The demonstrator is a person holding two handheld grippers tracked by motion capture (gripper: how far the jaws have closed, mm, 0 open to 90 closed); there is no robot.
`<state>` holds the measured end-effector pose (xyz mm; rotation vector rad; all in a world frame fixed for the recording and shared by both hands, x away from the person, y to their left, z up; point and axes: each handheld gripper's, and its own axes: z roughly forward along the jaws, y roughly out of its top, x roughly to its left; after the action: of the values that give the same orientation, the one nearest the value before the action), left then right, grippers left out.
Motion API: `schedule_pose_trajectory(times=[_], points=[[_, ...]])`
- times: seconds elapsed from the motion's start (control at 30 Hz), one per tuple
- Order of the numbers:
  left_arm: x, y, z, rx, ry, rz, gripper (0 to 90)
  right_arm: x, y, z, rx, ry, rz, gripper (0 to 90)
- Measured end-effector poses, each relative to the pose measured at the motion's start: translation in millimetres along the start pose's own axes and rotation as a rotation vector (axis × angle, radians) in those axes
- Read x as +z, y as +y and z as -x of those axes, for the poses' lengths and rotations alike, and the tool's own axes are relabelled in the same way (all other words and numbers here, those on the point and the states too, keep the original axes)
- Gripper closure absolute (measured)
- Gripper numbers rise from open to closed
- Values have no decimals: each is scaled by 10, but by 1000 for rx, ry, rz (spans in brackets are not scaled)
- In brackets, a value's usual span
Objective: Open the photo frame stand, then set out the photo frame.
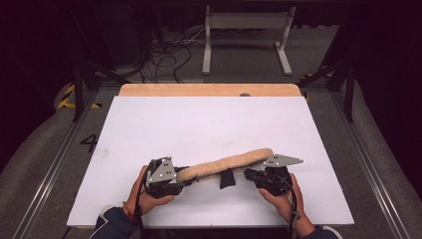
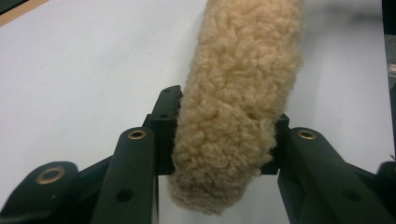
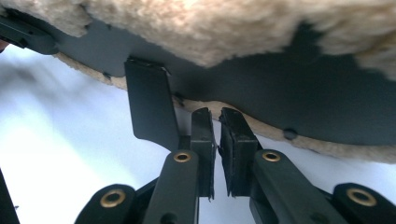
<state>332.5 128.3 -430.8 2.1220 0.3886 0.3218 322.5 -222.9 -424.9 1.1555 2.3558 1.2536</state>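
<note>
The fleece pad (image 1: 226,164), a long tan roll of curly sheepskin-like pile, lies slantwise across the lower middle of the high view on the white surface (image 1: 209,124), held at both ends. The left tongs (image 2: 219,140) are clenched on its lower-left end; in the left gripper view the black pads sink into the wool from either side, squeezing the roll narrower where they bite. The right tongs (image 3: 217,140) are clenched too, jaws nearly touching, with the thin stitched edge of the pad caught between them, as far as I can judge from the right gripper view (the seam runs just at the jaw tips, so the hold looks shallow). That view also shows the underside: smooth dark backing, a cream bound hem, and a flat black strap (image 3: 149,102) hanging down from it, which appears in the high view as a dark tab below the roll's middle.

What worries me is that right-hand hold. A pinch on so little hem could slip if the hands pull apart or lift unevenly, and the pad would flop open. The left grip is on springy pile, which may creep under tension. The dangling strap could also snag on a jaw.
</note>
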Motion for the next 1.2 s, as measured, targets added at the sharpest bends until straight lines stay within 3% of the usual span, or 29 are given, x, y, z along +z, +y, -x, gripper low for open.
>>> schedule_pose_trajectory(times=[0.37,0.73,0.93,1.1,1.2], points=[[2,-12,16,-2,11,6,619,54,13,-60,-22,12,3,832],[-3,-11,55,10,18,-4,623,133,-2,-214,-71,4,-14,798],[-9,-27,76,-1,4,-1,619,151,-7,-276,-79,16,-4,752],[-14,-30,113,2,-3,-9,615,181,-10,-355,-85,-1,14,718],[-12,-34,107,-11,-6,-3,613,223,-26,-410,-89,9,0,670]])
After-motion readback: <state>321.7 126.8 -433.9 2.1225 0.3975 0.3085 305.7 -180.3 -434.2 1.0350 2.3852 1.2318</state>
